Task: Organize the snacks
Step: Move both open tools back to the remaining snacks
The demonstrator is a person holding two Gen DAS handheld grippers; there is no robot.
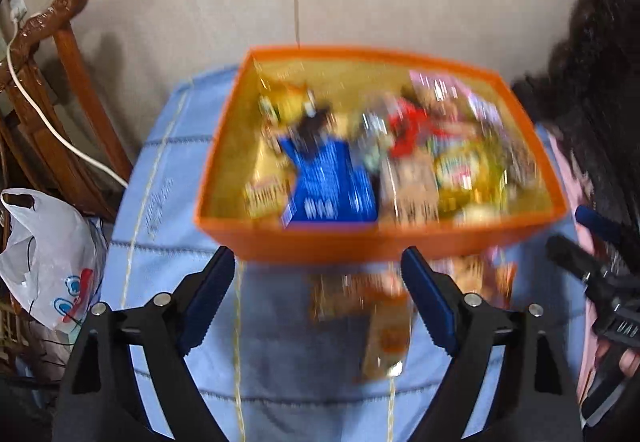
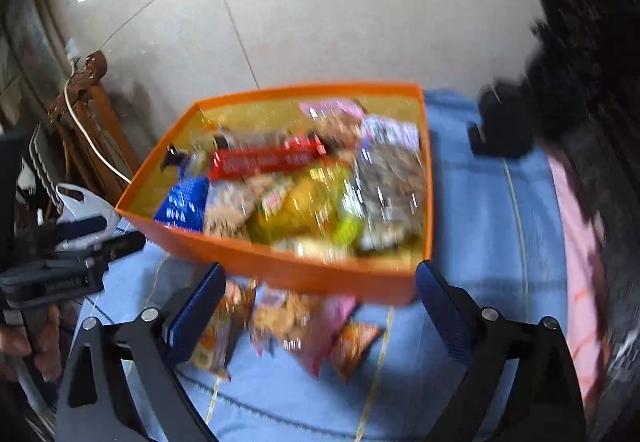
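An orange box [image 1: 400, 240] [image 2: 240, 254] stands on a light blue cloth [image 1: 168, 262] [image 2: 488, 210]. It holds several snack packets, among them a blue one [image 1: 332, 178] [image 2: 184, 202], a red one [image 2: 264, 160] and a yellow bag [image 2: 304, 202]. Loose snack packets [image 1: 384, 322] [image 2: 288, 318] lie on the cloth in front of the box. My left gripper [image 1: 318, 258] hangs open above them, nothing between its fingers. My right gripper [image 2: 322, 268] is wide open over the same packets, also holding nothing. Both views are blurred.
A carved wooden chair [image 1: 72, 82] with a white cable and a white plastic bag [image 1: 48, 254] are at the left. A pink cloth [image 2: 576, 242] lies along the right edge. A black object [image 2: 504, 122] sits beyond the box on the right. Tiled floor lies behind.
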